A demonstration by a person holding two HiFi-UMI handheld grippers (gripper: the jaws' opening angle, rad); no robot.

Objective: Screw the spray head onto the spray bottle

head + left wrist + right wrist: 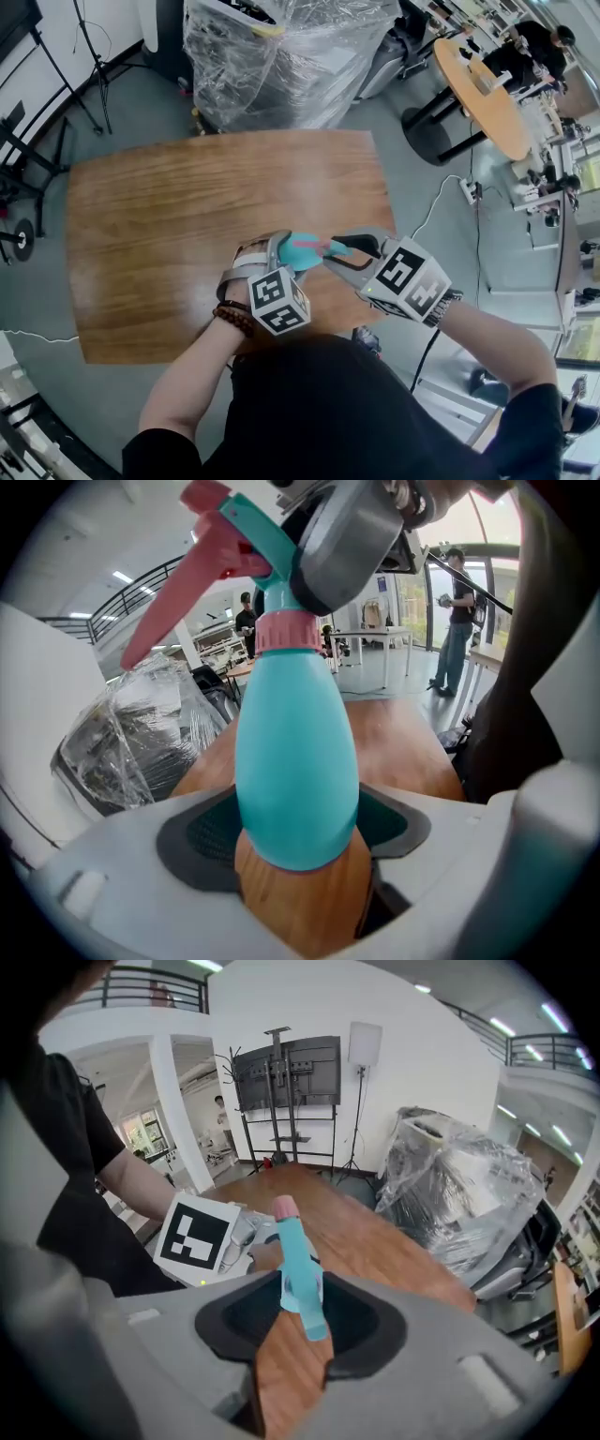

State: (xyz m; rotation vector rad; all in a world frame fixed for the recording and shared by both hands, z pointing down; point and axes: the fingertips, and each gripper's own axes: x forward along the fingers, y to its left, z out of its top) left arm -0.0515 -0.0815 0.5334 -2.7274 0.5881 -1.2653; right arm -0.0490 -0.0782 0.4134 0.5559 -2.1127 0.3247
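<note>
A teal spray bottle point(302, 251) is held just above the front part of the wooden table point(187, 216), between my two grippers. My left gripper point(281, 251) is shut on the bottle's rounded body point(295, 761), which fills the left gripper view and leans away from the camera. A pink collar point(284, 632) rings the neck, and above it sits the teal spray head point(267, 536) with its pink trigger point(178, 583). My right gripper point(342, 251) comes in from the right and is shut on the spray head point(302, 1274), whose pink end point(285, 1207) points away.
A plastic-wrapped stack point(281, 56) stands beyond the table's far edge. A round table point(483, 98) and people are at the far right, and a cable point(441, 202) lies on the floor. A screen on a stand point(286, 1072) is by the wall.
</note>
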